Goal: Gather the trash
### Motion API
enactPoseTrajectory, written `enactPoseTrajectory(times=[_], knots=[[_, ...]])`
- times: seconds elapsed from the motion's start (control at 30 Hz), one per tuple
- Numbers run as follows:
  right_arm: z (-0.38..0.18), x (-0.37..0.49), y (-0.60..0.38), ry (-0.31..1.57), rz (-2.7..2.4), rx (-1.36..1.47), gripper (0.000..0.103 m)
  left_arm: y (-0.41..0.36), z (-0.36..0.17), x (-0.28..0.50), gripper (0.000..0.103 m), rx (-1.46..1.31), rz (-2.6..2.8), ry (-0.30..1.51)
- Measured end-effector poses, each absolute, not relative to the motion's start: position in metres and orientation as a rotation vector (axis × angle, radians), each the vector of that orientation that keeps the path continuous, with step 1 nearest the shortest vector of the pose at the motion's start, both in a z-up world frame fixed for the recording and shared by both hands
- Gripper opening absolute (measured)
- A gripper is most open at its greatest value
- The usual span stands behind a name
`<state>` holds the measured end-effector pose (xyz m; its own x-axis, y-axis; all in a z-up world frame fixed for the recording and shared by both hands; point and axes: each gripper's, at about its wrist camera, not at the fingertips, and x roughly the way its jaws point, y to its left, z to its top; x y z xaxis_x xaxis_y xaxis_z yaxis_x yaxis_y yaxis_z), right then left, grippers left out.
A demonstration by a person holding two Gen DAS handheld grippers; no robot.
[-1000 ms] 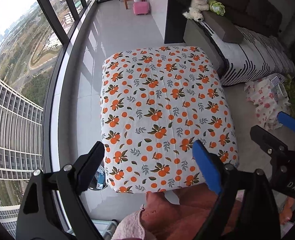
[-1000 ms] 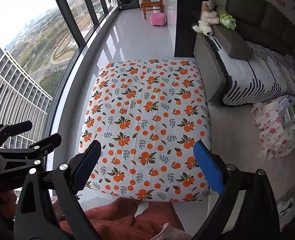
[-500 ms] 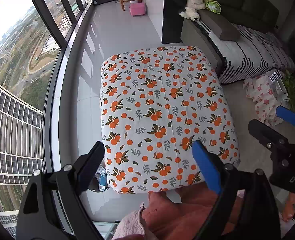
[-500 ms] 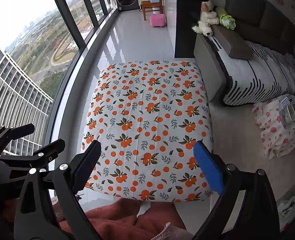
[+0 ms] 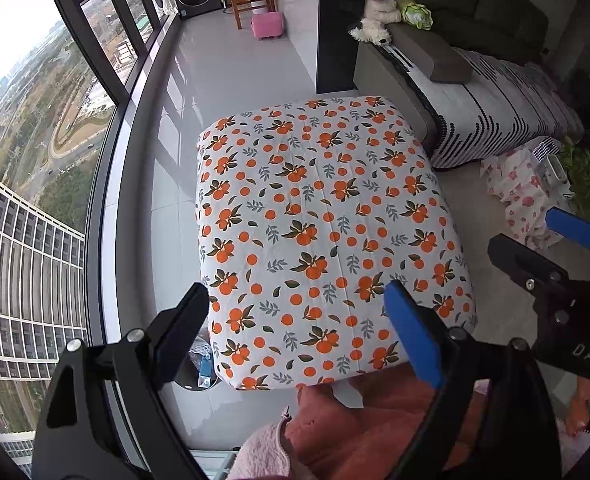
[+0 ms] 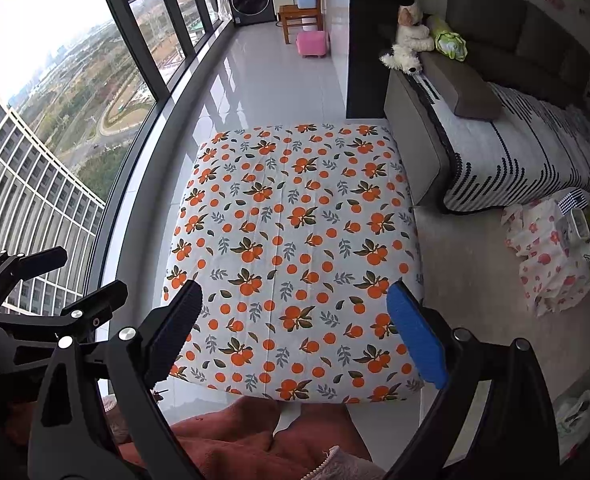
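Observation:
A low table under an orange-print cloth (image 5: 319, 236) (image 6: 295, 256) fills the middle of both views; I see no trash on its top. A dark bin with plastic scraps (image 5: 201, 364) sits on the floor at the table's near-left corner, partly hidden behind my left gripper's finger. My left gripper (image 5: 299, 322) is open and empty above the table's near edge. My right gripper (image 6: 295, 320) is open and empty, also above the near edge. A crumpled white bag (image 6: 573, 408) lies on the floor at the far right.
A floor-to-ceiling window (image 5: 47, 152) runs along the left. A sofa with a striped cover (image 6: 507, 152) stands to the right, with a floral cloth heap (image 6: 547, 256) beside it. A pink stool (image 6: 313, 44), wooden chair and washing machine stand far back. Red-clad legs (image 6: 255, 436) show below.
Both grippers have tilted slightly upward, so the table sits lower in the views and more of the far room shows. Both stay open.

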<state>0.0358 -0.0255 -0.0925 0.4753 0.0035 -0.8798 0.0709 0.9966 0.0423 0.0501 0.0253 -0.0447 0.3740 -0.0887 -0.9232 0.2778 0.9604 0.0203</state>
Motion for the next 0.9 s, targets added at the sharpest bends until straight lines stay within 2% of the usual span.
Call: enactPoseTrajectory(times=[0.9], knots=[[-0.0936, 0.0341, -0.0246, 1.074, -0.039, 0.08, 0.09, 0.0224, -0.0414, 0.0488, 0.089, 0.184, -0.241, 1.163]])
